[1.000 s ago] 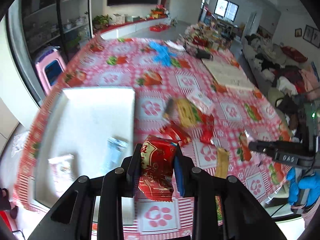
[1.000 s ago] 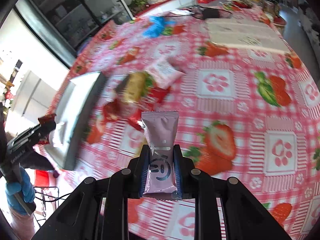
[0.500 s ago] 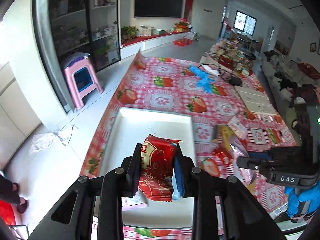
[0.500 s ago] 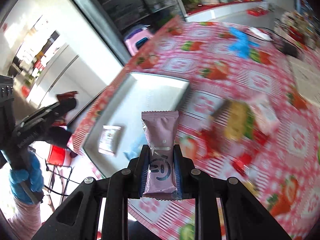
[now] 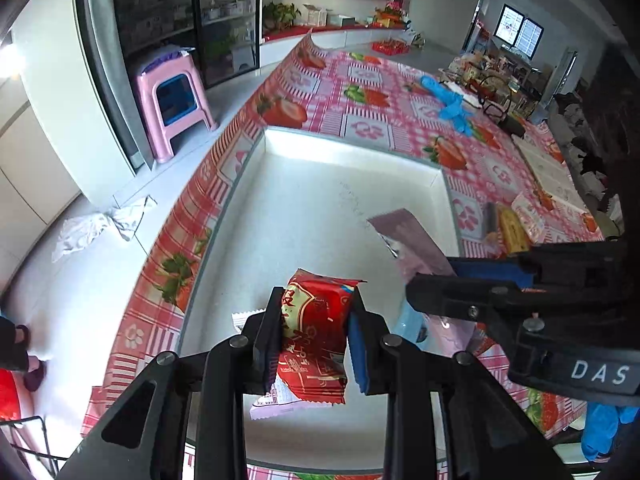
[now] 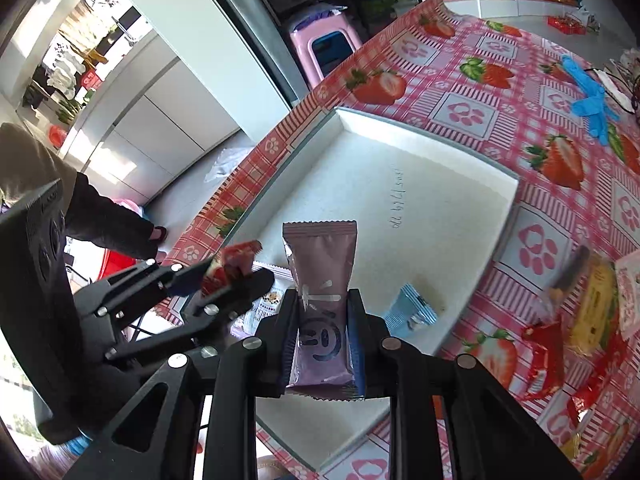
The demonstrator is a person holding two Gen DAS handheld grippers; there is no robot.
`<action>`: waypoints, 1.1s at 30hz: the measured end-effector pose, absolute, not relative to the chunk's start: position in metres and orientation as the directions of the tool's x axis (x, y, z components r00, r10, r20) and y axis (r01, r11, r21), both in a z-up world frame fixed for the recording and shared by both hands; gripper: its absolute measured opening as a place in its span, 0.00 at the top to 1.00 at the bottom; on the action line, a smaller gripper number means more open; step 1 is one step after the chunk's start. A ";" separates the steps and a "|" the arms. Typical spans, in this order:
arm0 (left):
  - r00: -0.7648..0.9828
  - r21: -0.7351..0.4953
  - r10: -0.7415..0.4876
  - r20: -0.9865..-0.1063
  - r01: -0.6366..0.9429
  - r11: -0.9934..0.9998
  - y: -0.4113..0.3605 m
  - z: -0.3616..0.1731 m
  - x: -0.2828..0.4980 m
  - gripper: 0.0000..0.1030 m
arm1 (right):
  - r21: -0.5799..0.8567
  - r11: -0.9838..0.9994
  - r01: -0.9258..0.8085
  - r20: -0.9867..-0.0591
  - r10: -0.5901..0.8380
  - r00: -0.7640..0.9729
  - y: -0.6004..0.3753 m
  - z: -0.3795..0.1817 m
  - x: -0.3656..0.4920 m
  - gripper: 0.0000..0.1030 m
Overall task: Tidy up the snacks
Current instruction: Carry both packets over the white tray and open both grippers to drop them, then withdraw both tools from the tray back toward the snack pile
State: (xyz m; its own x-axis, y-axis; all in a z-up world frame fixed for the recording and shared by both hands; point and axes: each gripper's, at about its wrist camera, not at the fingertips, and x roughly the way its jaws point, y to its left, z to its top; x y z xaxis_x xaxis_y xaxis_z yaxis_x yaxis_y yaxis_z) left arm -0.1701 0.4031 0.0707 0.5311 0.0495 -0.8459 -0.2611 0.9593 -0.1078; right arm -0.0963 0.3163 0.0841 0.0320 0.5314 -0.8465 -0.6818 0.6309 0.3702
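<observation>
Gripping: red snack packet (image 5: 314,332) is clamped by left gripper (image 5: 314,340), above white tray (image 5: 304,208).
Right gripper (image 6: 322,336): closed on mauve packet (image 6: 320,280), tray's 6 o'clock.
Tray: blue packet (image 6: 410,312) inside.

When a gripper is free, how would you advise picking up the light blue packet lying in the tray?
Grip the light blue packet across its narrow width, coming straight down from above. It lies flat on the tray floor near the right wall, so side approaches look blocked.
</observation>
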 end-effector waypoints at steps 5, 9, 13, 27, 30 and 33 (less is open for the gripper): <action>0.498 -0.089 0.060 -0.865 -0.270 0.959 0.402 0.053 -0.167 0.67 | 0.362 0.632 -0.685 -0.865 0.502 0.006 0.330 0.070 -0.095 0.76; 0.484 -0.038 0.110 -0.868 -0.286 0.958 0.399 0.049 -0.168 0.22 | 0.348 0.634 -0.690 -0.880 0.476 -0.007 0.335 0.062 -0.094 0.76; 0.486 0.003 0.134 -0.864 -0.261 0.965 0.390 0.052 -0.170 0.21 | 0.303 0.666 -0.682 -0.891 0.451 0.044 0.326 0.064 -0.091 0.05; 0.499 0.008 0.095 -0.861 -0.174 0.985 0.335 0.078 -0.160 0.20 | 0.272 0.833 -0.482 -0.898 0.399 0.183 0.180 0.069 -0.055 0.00; 0.500 0.006 0.068 -0.863 -0.124 0.992 0.310 0.083 -0.153 0.20 | 0.271 0.880 -0.391 -0.902 0.374 0.218 0.129 0.065 -0.044 0.00; 0.493 0.003 0.036 -0.869 -0.067 0.998 0.281 0.081 -0.144 0.20 | 0.253 0.916 -0.311 -0.910 0.335 0.245 0.082 0.061 -0.035 0.00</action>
